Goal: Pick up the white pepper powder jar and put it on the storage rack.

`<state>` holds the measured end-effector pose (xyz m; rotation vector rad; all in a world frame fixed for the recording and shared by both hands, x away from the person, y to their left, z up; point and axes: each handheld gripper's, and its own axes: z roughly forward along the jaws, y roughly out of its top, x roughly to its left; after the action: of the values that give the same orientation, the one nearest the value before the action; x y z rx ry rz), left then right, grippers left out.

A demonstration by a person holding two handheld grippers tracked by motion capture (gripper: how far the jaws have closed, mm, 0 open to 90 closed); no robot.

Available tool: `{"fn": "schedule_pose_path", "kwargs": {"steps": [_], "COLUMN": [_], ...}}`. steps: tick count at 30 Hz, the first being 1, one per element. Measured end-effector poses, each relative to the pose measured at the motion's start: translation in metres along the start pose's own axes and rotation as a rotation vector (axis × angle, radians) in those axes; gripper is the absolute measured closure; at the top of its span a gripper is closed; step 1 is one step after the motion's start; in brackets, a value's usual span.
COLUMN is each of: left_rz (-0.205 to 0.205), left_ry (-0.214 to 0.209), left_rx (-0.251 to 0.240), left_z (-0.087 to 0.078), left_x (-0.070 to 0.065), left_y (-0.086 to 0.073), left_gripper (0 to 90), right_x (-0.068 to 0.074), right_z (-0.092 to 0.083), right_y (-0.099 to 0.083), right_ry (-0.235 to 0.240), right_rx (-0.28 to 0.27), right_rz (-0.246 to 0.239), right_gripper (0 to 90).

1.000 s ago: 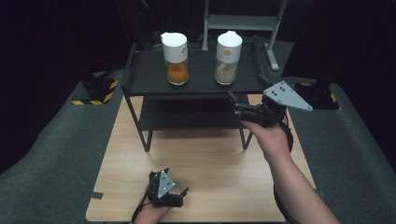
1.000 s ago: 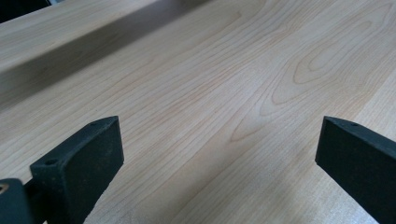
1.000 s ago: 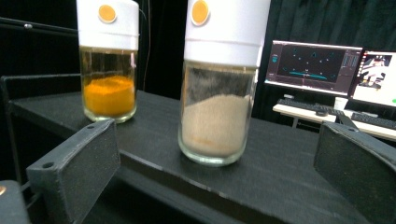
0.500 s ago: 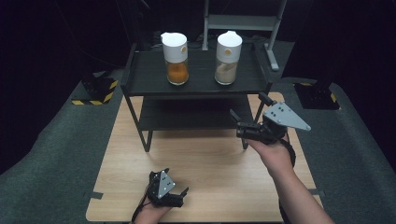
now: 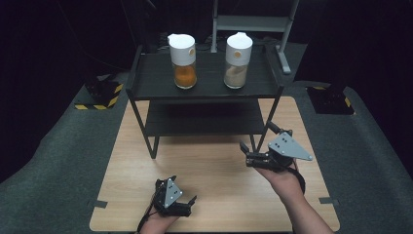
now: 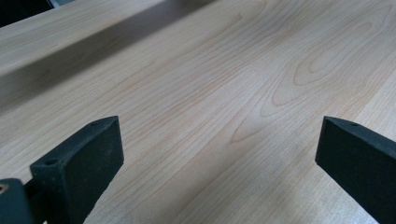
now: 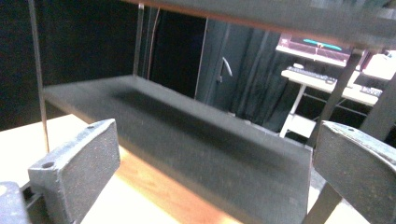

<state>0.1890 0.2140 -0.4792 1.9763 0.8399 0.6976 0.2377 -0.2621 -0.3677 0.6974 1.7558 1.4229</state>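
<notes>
Wooden table point(image 5: 214, 165) grain runs under both tools. The right tool point(image 5: 247, 152) hangs above the table with its jaws spread wide and nothing between them, close in front of the right front leg of the black two-tier shelf point(image 5: 146, 83); in the right gripper view its jaws frame the lower shelf board point(image 7: 187, 135), which lies just ahead and apart from them. Well beyond this tool and higher, on the top board, stand two white-capped jars: the orange-filled jar point(image 5: 184, 67) ahead and to its left, the beige-filled jar point(image 5: 237, 67) almost straight ahead, apart from each other and upright. The left tool point(image 5: 191, 202) sits low at the near table edge, its jaws also wide and empty, with bare table point(image 6: 224, 93) ahead of them in the left gripper view.
</notes>
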Motion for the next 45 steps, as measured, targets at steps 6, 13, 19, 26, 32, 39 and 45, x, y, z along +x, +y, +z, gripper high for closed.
{"fn": "schedule_pose_path", "kwargs": {"steps": [6,13,19,26,32,39,45], "left_rz": [-0.001,-0.004,-0.005,-0.003,-0.002,-0.002,0.003], "left_ry": [0.0,-0.004,-0.004,-0.004,-0.002,-0.001,0.002], "left_rx": [-0.006,-0.006,-0.008,-0.006,-0.006,-0.005,-0.002], "left_z": [-0.001,0.0,0.0,0.0,-0.001,0.0,0.0], "left_x": [0.0,0.001,0.001,0.001,0.0,0.0,-0.001], "left_y": [-0.001,-0.001,-0.001,-0.001,-0.001,-0.001,0.0], "left_gripper": [1.3,1.2,1.3,1.3,1.3,1.3,1.3], "right_x": [0.004,0.006,0.011,0.017,0.018,0.018,0.018], "right_z": [-0.005,-0.012,-0.017,-0.022,-0.024,-0.027,-0.029], "right_y": [-0.019,-0.041,-0.064,-0.089,-0.103,-0.115,-0.124], "right_ry": [-0.001,-0.004,-0.012,-0.028,-0.034,-0.043,-0.056], "right_rx": [0.034,0.081,0.135,0.196,0.236,0.279,0.316], "right_rz": [-0.003,0.005,-0.008,-0.025,-0.016,-0.018,-0.022], "right_gripper": [0.0,0.0,0.1,0.1,0.1,0.1,0.1]}}
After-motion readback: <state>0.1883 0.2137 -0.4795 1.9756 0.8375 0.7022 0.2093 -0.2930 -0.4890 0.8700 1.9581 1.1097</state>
